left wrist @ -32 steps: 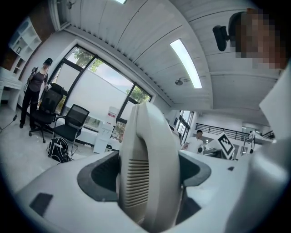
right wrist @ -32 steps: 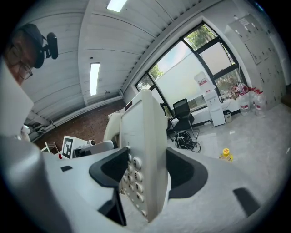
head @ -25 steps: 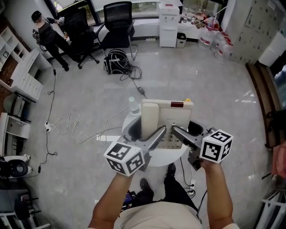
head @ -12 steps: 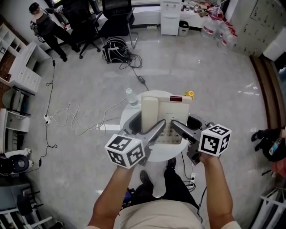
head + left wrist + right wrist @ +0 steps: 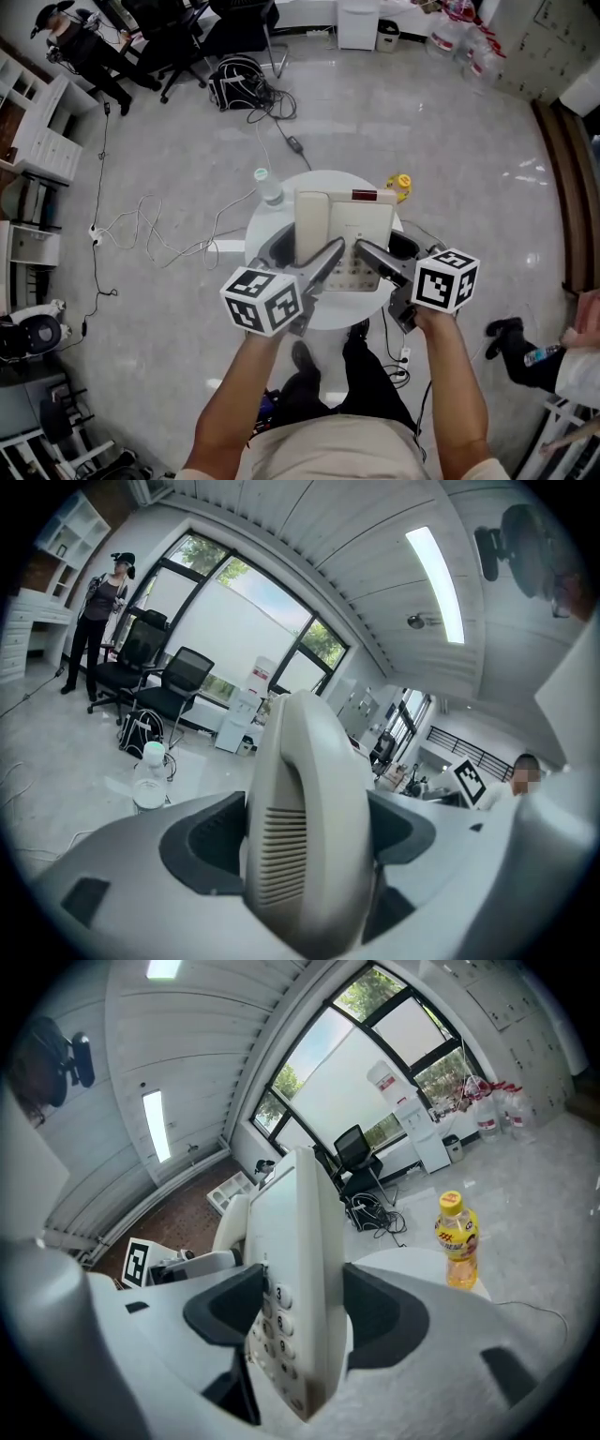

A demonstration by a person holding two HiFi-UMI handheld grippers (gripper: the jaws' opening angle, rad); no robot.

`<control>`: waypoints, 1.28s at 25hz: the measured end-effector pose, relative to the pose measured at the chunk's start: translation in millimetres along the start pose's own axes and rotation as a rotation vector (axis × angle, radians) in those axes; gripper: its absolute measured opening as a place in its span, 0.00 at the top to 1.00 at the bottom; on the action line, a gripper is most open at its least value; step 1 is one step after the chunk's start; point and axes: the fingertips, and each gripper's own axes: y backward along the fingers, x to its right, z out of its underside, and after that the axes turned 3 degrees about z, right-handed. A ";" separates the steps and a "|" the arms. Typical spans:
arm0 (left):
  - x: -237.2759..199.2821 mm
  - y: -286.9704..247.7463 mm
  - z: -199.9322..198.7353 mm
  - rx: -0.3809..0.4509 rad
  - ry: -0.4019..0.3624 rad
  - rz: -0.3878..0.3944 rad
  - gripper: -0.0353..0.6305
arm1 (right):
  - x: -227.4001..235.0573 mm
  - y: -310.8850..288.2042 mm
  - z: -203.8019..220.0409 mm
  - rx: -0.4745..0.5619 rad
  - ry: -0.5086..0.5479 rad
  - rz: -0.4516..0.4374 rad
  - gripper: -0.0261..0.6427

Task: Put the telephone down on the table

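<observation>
Water bottle [image 5: 268, 187] stands on the table [image 5: 265, 230], just left of the telephone [image 5: 347, 225]. Left tool [image 5: 305, 841] is clamped on the telephone's handset [image 5: 300, 752]. The telephone is over the table's middle; can't tell if it touches. Right tool [image 5: 305, 1312] is clamped on the telephone's keypad [image 5: 272, 1327] edge. Yellow bottle [image 5: 400, 184] is just right of the telephone.

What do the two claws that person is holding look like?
The left claw and right claw are grey, each with two long fingers lined with darker pads. Each carries a white cube with black square markers. The person's forearms are bare; the top is pale beige.
</observation>
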 end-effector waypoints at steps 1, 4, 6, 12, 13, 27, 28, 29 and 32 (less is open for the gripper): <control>-4.0 -3.0 5.5 -0.008 0.006 -0.005 0.38 | 5.1 -3.0 4.1 -0.004 -0.006 0.001 0.58; -15.0 -12.6 19.6 -0.030 0.024 -0.021 0.38 | 20.2 -11.7 14.3 -0.015 -0.028 0.003 0.58; -21.2 -21.3 25.9 -0.045 0.035 -0.030 0.38 | 31.1 -16.5 17.4 -0.022 -0.043 0.004 0.58; -41.4 -39.4 50.7 -0.080 0.072 -0.053 0.38 | 58.5 -31.9 34.5 -0.043 -0.075 0.016 0.58; -45.4 -43.6 54.0 -0.086 0.079 -0.057 0.38 | 63.7 -35.1 35.9 -0.047 -0.077 0.018 0.58; -107.7 -82.7 104.6 -0.155 0.174 -0.128 0.39 | 123.4 -87.4 69.1 -0.127 -0.127 0.040 0.58; -112.6 -84.0 108.2 -0.160 0.180 -0.134 0.39 | 126.6 -91.6 72.6 -0.131 -0.134 0.042 0.58; -117.2 -85.6 111.6 -0.165 0.185 -0.140 0.39 | 129.9 -95.4 75.9 -0.135 -0.141 0.044 0.58; -129.3 -91.7 121.4 -0.181 0.197 -0.154 0.39 | 140.3 -105.3 84.2 -0.142 -0.160 0.051 0.58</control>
